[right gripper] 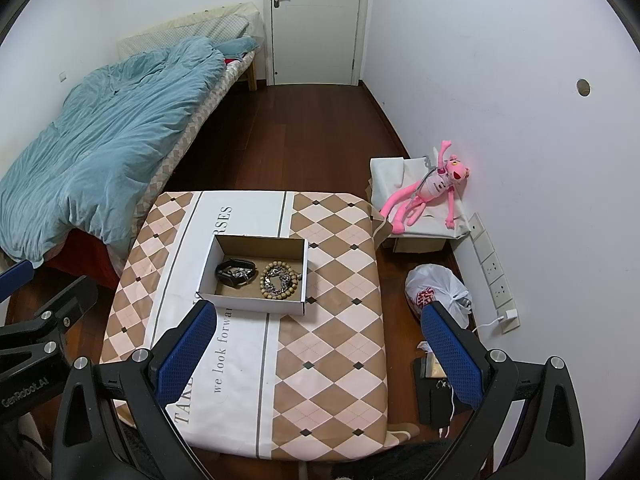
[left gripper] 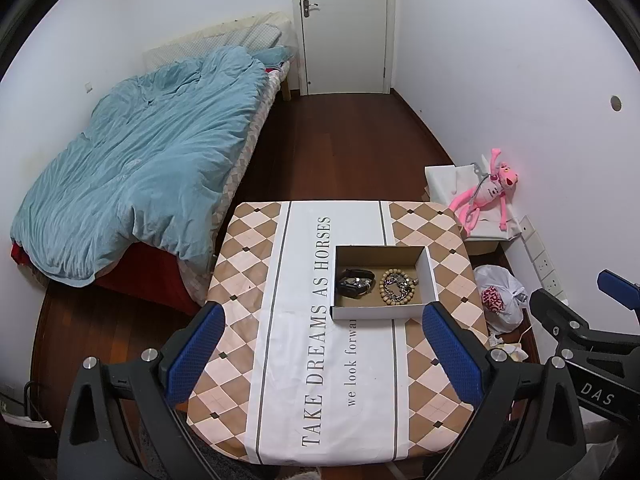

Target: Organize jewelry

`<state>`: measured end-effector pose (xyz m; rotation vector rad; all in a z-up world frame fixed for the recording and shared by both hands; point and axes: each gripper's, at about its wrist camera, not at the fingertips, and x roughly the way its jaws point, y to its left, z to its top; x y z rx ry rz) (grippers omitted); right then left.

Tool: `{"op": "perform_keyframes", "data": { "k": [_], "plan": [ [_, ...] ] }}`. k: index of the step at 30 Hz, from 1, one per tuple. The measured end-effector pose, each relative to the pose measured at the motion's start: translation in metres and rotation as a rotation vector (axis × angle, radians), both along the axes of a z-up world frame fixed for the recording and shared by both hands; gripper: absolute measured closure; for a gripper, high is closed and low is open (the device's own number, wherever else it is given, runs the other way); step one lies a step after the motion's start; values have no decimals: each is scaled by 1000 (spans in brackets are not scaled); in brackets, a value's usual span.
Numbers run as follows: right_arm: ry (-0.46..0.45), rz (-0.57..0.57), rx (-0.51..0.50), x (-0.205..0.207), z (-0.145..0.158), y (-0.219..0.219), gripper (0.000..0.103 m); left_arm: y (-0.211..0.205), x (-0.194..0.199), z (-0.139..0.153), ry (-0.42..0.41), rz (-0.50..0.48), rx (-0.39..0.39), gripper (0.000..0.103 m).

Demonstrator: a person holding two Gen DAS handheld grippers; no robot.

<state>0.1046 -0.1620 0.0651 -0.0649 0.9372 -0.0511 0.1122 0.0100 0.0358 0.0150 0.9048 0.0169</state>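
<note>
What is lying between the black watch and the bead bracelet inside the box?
Nothing: bare cardboard floor separates the black watch and bead bracelet in the box, seen in both views.

The tablecloth [left gripper: 420,240] has tan and pale pink diamonds with a white middle band. The duvet [left gripper: 140,168] at left is teal. The plush toy [left gripper: 486,196] at right is pink. The gripper pads [left gripper: 452,354] are blue.

The left gripper [left gripper: 324,356] and the right gripper [right gripper: 320,352] are both held raised and tilted downward, side by side and apart, each with its blue-padded fingers [left gripper: 196,356] spread wide and nothing held between them.
</note>
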Motion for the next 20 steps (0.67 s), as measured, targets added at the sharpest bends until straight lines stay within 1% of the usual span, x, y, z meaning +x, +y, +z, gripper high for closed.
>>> {"op": "perform_keyframes", "data": {
  "k": [14,20],
  "plan": [
    [-2,-4,0,1,1,-2,0,-1,-1,1,-2,-2,-4,2],
    [-1,-4,1,1,1,-2,0,-5,0,7,-5,-4,-5,2]
  ]
}}
